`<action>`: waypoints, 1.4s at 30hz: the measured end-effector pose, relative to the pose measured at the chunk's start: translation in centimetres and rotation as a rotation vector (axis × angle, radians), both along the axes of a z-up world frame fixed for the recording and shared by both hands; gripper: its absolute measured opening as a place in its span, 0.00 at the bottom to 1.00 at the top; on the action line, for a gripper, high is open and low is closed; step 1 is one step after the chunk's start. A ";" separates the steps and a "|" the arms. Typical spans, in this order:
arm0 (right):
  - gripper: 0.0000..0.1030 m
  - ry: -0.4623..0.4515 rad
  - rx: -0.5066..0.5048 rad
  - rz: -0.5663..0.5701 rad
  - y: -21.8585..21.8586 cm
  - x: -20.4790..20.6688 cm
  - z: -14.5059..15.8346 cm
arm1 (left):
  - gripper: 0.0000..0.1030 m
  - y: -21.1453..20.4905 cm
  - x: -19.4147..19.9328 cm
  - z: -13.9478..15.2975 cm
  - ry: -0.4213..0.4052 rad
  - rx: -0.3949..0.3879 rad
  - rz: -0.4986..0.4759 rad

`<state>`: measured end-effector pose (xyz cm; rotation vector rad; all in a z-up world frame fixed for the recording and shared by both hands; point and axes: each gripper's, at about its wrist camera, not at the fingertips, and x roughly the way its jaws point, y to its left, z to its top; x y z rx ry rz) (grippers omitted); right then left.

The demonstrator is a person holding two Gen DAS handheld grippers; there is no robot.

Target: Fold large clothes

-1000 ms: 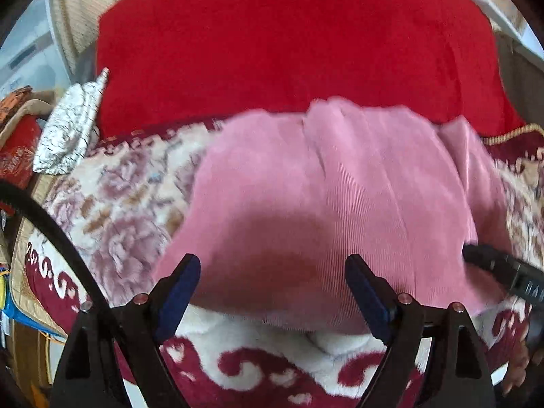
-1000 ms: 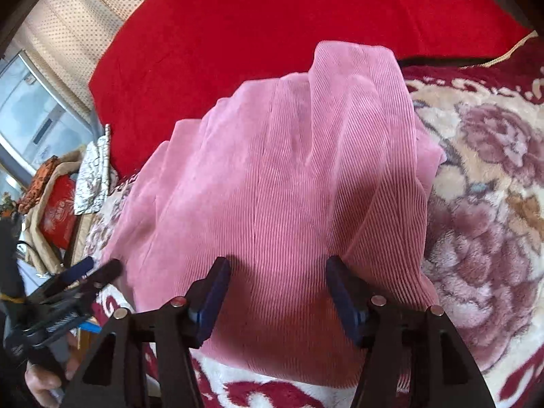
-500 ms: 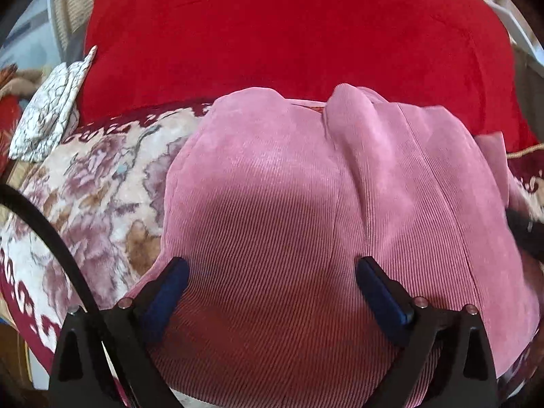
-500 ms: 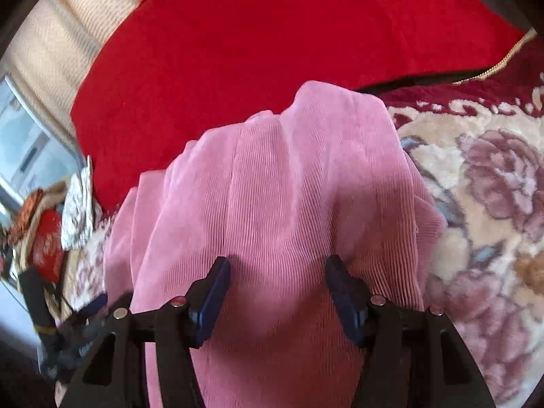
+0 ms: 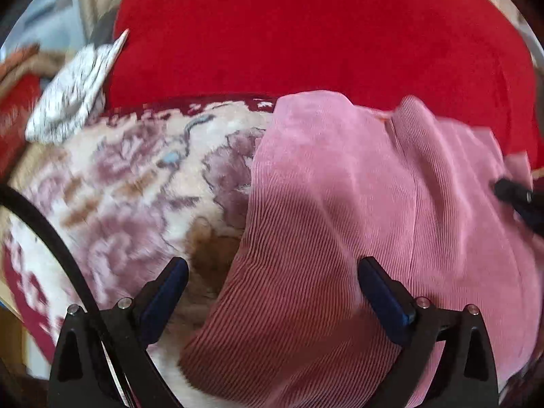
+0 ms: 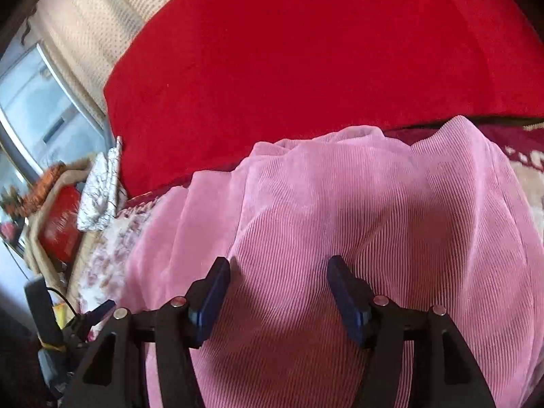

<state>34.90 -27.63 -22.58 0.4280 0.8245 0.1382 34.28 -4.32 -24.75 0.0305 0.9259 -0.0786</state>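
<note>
The pink garment point(image 5: 357, 224) lies bunched on the floral blanket point(image 5: 136, 183), its far edge at 12 o'clock against the red cushion point(image 5: 306, 34). The left gripper point(image 5: 272, 292) stands fully wide, empty, straddling the garment's left edge. The right gripper point(image 6: 278, 289) is about half open over the cloth, pinching nothing. Risk: closing here could catch several layers or the blanket, dragging the fold crooked.

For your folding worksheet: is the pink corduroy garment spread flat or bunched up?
Bunched up. The pink corduroy garment lies in rumpled ridges and overlapping folds on the floral plush blanket, not smoothed flat. Whether it is properly folded, cannot tell.
</note>
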 end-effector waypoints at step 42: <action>0.63 0.037 0.098 -0.238 -8.2 -3.3 -0.6 | 0.98 -5.7 -0.4 0.6 -0.092 0.188 -0.078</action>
